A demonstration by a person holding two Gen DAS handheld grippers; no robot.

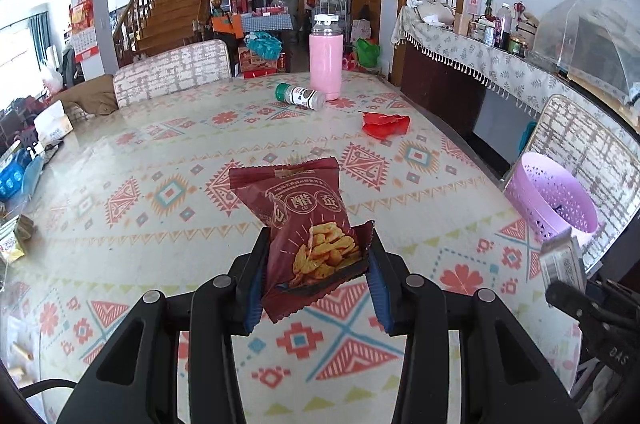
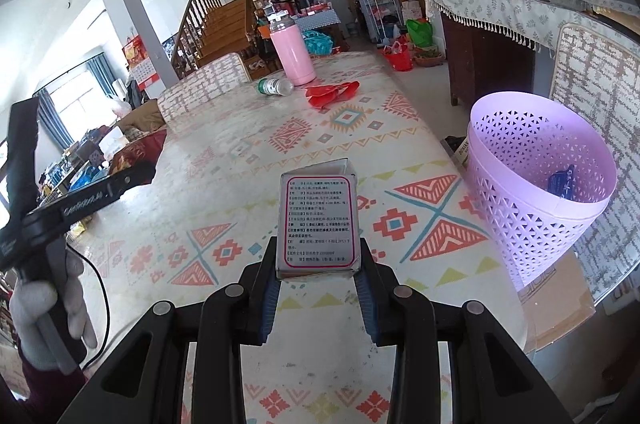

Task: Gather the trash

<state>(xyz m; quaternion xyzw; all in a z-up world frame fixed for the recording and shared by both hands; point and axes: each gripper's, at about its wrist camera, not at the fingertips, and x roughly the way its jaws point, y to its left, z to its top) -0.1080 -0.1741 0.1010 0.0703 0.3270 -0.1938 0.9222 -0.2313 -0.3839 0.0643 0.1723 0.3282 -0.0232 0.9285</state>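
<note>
My left gripper (image 1: 316, 264) is shut on a dark red snack bag (image 1: 304, 220), held upright above the patterned table (image 1: 160, 152). In the right wrist view, my right gripper (image 2: 318, 274) is shut on a small silver box (image 2: 318, 220) with printed text in a pink frame. The lilac perforated trash basket (image 2: 536, 192) stands at the table's right edge, to the right of the box, with a blue wrapper (image 2: 562, 180) inside. The basket (image 1: 548, 200) also shows at the right in the left wrist view. Farther back on the table lie a crumpled red wrapper (image 1: 384, 124) and a green-capped bottle (image 1: 300, 95) on its side.
A pink thermos (image 1: 326, 64) stands upright at the far end of the table. Patterned chairs (image 1: 172, 72) stand behind and beside the table. A sideboard (image 1: 500, 64) with a cloth and bottles runs along the right wall. A gloved hand (image 2: 44, 308) holds the other gripper at left.
</note>
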